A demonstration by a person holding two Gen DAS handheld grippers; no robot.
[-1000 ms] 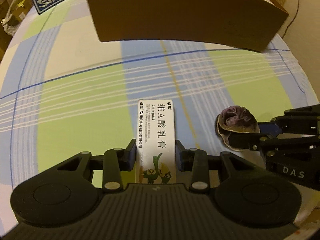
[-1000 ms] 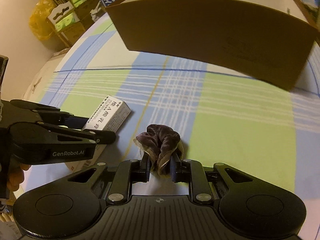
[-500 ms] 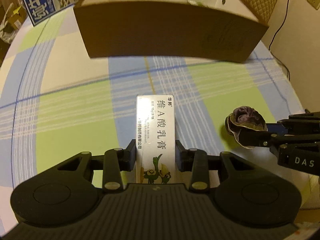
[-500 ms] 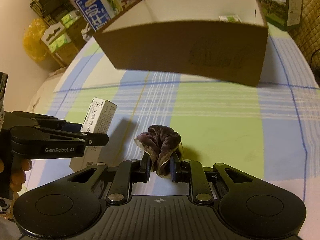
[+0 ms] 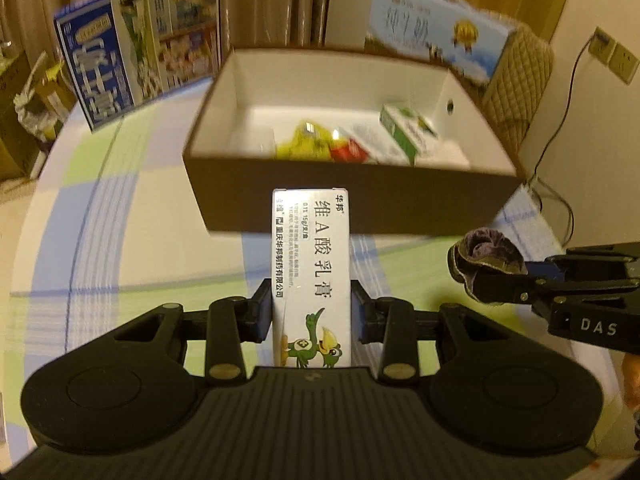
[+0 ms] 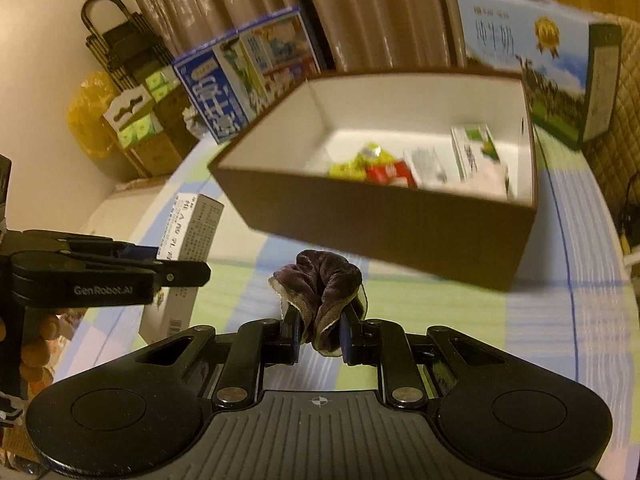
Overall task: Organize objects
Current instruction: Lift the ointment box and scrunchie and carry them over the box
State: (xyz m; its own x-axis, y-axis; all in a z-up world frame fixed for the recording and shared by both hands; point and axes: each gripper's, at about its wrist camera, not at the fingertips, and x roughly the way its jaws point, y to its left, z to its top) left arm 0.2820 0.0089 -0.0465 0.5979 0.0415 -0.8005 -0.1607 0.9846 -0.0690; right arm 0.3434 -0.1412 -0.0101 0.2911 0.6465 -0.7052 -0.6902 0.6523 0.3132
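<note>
My left gripper [image 5: 311,308] is shut on a white medicine box [image 5: 310,264] with Chinese print and a green bird, held in the air in front of the brown cardboard box [image 5: 360,196]. My right gripper [image 6: 319,334] is shut on a dark purple scrunchie [image 6: 326,284], also lifted, to the right of the left one. The scrunchie shows in the left wrist view [image 5: 486,250] and the medicine box in the right wrist view [image 6: 188,236]. The open cardboard box [image 6: 384,224] holds yellow, red and green-white packets.
The checked tablecloth [image 5: 100,240] covers the round table. A blue milk carton case [image 5: 132,68] stands at the back left of the box and another one [image 5: 436,28] behind it. Curtains, a quilted chair [image 5: 516,80] and stacked boxes [image 6: 136,120] lie beyond the table.
Both grippers have risen with their objects and moved toward the cardboard box; its inside has come into view.
</note>
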